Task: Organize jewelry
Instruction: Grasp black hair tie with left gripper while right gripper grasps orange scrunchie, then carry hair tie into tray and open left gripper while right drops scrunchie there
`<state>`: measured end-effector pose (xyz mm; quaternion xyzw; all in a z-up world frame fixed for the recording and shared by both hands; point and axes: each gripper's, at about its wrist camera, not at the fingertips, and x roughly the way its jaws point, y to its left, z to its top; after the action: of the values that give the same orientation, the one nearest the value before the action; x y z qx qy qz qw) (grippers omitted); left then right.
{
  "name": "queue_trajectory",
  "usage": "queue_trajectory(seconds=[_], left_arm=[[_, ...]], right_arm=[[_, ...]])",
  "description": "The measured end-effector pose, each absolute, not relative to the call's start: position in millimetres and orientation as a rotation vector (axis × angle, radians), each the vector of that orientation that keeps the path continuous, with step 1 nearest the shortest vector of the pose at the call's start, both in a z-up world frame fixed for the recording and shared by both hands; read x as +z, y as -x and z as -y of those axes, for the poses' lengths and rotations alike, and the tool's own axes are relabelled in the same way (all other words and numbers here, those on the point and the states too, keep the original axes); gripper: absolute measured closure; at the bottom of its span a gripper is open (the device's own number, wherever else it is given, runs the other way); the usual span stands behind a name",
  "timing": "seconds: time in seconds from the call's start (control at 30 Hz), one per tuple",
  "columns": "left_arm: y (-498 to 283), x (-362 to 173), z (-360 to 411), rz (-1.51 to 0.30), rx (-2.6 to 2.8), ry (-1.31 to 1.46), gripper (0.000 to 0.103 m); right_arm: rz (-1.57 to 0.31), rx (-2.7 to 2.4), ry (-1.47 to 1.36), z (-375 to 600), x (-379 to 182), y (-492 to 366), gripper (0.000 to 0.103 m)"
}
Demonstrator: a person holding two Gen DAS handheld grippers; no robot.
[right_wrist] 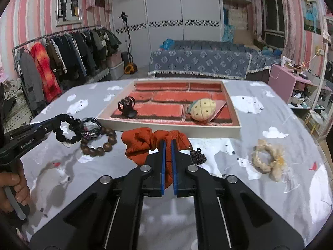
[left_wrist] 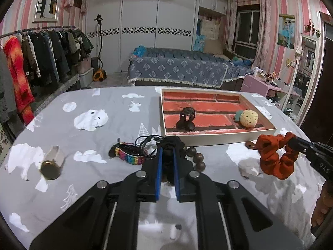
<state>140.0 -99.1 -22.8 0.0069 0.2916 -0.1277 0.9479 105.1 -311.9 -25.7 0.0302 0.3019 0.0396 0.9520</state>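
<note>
My left gripper [left_wrist: 167, 149] is shut on a black scrunchie [left_wrist: 172, 141], held just above the grey cloth; in the right wrist view that scrunchie [right_wrist: 66, 129] hangs from the left gripper [right_wrist: 55, 126] at the left. An orange scrunchie [right_wrist: 145, 143] is pinched between the blue pads of my right gripper [right_wrist: 168, 143], shut on it in front of the tray; the left wrist view shows it [left_wrist: 274, 158] at the right. The cream tray [right_wrist: 166, 130] with red lining holds a black hair claw [right_wrist: 127, 107] and a pineapple-shaped plush clip [right_wrist: 203, 109].
On the cloth lie a wooden bead bracelet [right_wrist: 97, 143], black cord bracelets [right_wrist: 91, 125], a rainbow bracelet [left_wrist: 129, 156], a watch with a beige strap [left_wrist: 52, 164], a dark chain piece [right_wrist: 198, 156] and a cream scrunchie [right_wrist: 268, 160]. A hand [right_wrist: 12, 187] grips the left handle.
</note>
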Motion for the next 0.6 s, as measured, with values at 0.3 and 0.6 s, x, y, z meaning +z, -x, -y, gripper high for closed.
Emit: queue_trajectory(seconds=[0.3, 0.6], left_arm=[[-97.5, 0.7, 98.0, -0.539, -0.256, -0.034, 0.093], [-57.2, 21.5, 100.1, -0.477, -0.253, -0.042, 0.093]], right_arm=[[-0.539, 0.063, -0.056, 310.2, 3.7, -59.8, 0.097], [-0.468, 0.038, -0.059, 314.1, 29.1, -11.2, 0.097]])
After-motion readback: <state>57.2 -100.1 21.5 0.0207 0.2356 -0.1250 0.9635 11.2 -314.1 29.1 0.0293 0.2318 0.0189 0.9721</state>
